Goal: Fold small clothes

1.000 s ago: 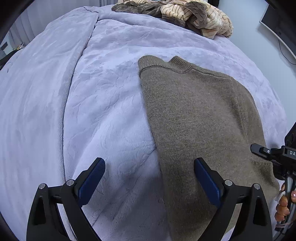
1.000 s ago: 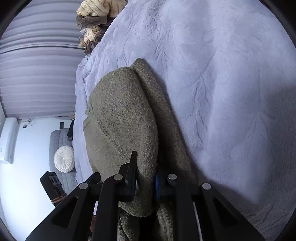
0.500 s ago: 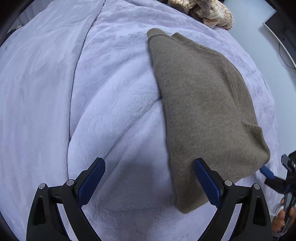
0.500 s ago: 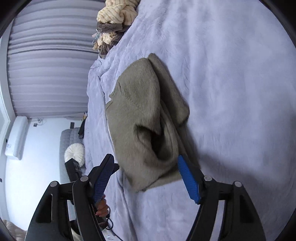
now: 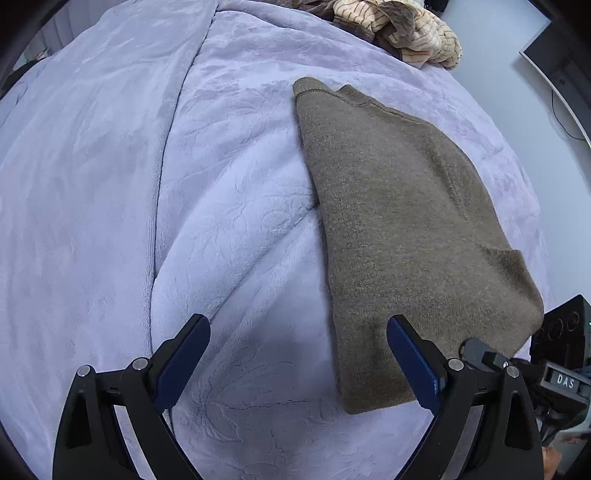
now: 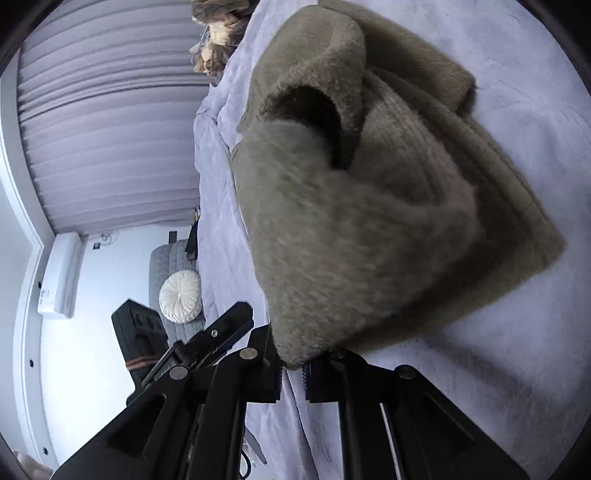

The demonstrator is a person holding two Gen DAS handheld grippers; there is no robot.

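Note:
An olive-brown knit sweater, folded lengthwise, lies on the lilac blanket. In the left wrist view my left gripper hangs open above the blanket. Its right finger is over the sweater's near edge, and nothing is between the pads. In the right wrist view the sweater fills the frame close up. Its near corner is bunched and pinched in my right gripper, which is shut on it. The right gripper's black tip also shows at the sweater's lower right corner.
A heap of striped cream and brown clothes lies at the bed's far end. The blanket has a raised seam on the left. Beyond the bed edge are a grey chair with a round white cushion, a black speaker and pleated curtains.
My right gripper let go of the sweater, opened wide, then moved in close and shut on its near corner. My left gripper stayed open and drew back a little.

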